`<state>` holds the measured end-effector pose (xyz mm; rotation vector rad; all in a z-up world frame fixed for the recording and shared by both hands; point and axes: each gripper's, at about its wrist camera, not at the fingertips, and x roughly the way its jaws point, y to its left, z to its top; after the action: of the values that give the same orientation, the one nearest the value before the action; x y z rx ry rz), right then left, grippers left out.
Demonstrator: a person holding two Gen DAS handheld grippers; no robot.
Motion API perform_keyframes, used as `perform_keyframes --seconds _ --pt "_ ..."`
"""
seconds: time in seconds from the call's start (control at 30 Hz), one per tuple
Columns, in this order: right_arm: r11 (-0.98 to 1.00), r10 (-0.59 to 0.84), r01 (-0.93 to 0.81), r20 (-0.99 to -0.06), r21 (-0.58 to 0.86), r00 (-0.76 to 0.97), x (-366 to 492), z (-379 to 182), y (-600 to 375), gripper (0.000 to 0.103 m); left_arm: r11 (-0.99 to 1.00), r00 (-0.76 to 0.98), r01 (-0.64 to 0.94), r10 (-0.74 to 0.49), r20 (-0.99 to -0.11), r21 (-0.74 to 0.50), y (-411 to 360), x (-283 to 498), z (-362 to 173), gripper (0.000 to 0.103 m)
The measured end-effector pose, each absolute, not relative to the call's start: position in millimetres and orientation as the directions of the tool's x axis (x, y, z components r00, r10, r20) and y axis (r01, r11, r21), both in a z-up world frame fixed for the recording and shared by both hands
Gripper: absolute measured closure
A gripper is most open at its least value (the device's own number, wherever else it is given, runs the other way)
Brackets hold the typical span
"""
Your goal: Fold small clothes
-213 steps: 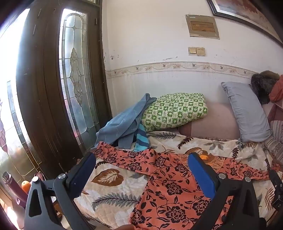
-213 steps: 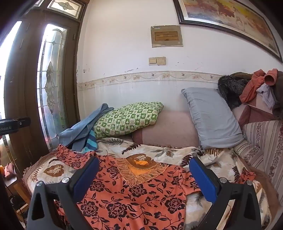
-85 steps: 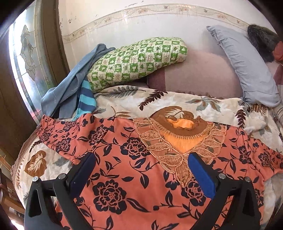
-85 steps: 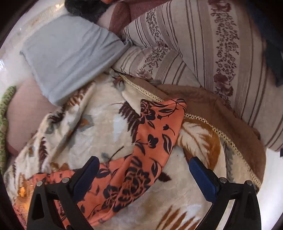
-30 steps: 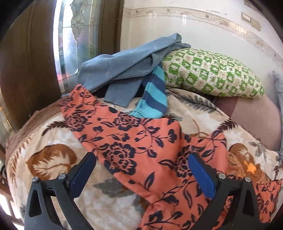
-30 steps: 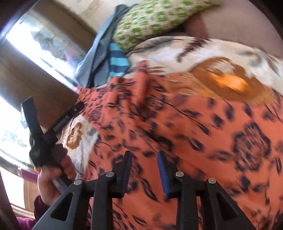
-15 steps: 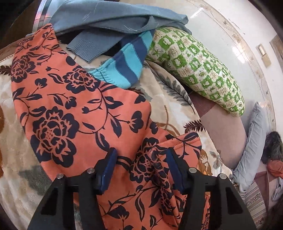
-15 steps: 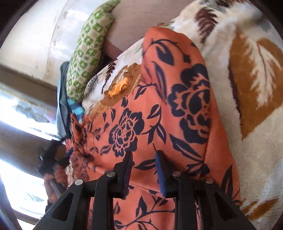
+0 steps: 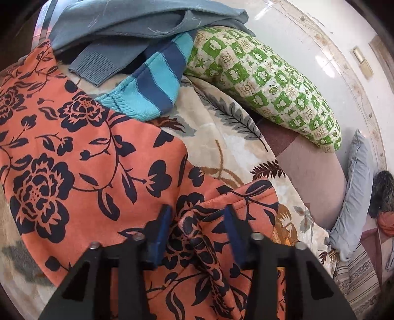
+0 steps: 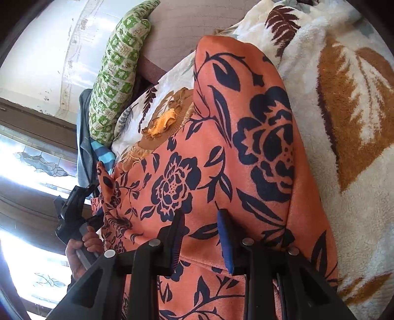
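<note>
The orange garment with a dark floral print [image 9: 81,157] lies spread over the cream leaf-patterned blanket [image 9: 229,137] on the bed, its embroidered tan neckline [image 10: 157,128] toward the wall. The left gripper [image 9: 197,221] has just been closing its jaws. They now stand narrow, with a raised ridge of the sleeve cloth bunched between them; the blue pads look to be pressing its sides, so I judge the fold is caught. The pinch sits at the doubled-over sleeve hem, probably because a gathered edge gives a firmer hold than one flat layer.

In the right wrist view the right gripper [image 10: 200,226] has its jaws narrowly apart over the garment at 6 o'clock. Whether cloth is actually pinched there I cannot tell; the fabric seems to pass beneath the pads. At 9 o'clock in that view, the person's hand [image 10: 81,246] holds the other tool against the garment's far edge.

A second ago the left jaws stood wide over the flat sleeve; now the sleeve is folded inward and humped between them. The right sleeve, which lay stretched out, is now turned over the body.

At 12 o'clock in the left view a grey-blue garment [image 9: 138,22] and a turquoise-and-navy striped knit [image 9: 152,81] lie beside a green checked pillow [image 9: 266,81].
</note>
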<state>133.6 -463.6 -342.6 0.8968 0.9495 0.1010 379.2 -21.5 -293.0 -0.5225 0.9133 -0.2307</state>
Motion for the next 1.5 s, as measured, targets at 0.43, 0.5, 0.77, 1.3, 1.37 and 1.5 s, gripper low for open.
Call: perform_keyframes --seconds 0.43,0.5,0.77,1.3,1.37,1.5 --pt "0.647 0.431 0.326 -0.683 0.689 0.590 133 -336 -463 0.072 0.880 0.645 0.048 -0.389 -0.658 -0.473 -5 344 -258 0.093" --pt "0.637 0.424 0.351 -0.693 0.686 0.583 130 -336 -467 0.072 0.884 0.639 0.040 -0.382 -0.668 -0.467 2 337 -256 0.093" --pt "0.677 0.365 0.384 -0.739 0.628 0.566 127 -331 -461 0.072 0.941 0.502 0.045 -0.312 -0.807 -0.335 10 311 -279 0.093" --pt "0.794 0.329 0.291 -0.779 0.534 0.533 139 -329 -423 0.071 0.756 0.596 -0.396 -0.220 -0.773 -0.521 184 281 -269 0.023" --pt "0.781 0.345 0.291 -0.771 0.552 0.535 139 -330 -426 0.071 0.742 0.584 -0.416 -0.225 -0.780 -0.525 201 292 -268 0.023" --pt "0.771 0.365 0.288 -0.765 0.568 0.531 141 -332 -426 0.071 0.750 0.581 -0.430 -0.197 -0.789 -0.504 227 321 -258 0.021"
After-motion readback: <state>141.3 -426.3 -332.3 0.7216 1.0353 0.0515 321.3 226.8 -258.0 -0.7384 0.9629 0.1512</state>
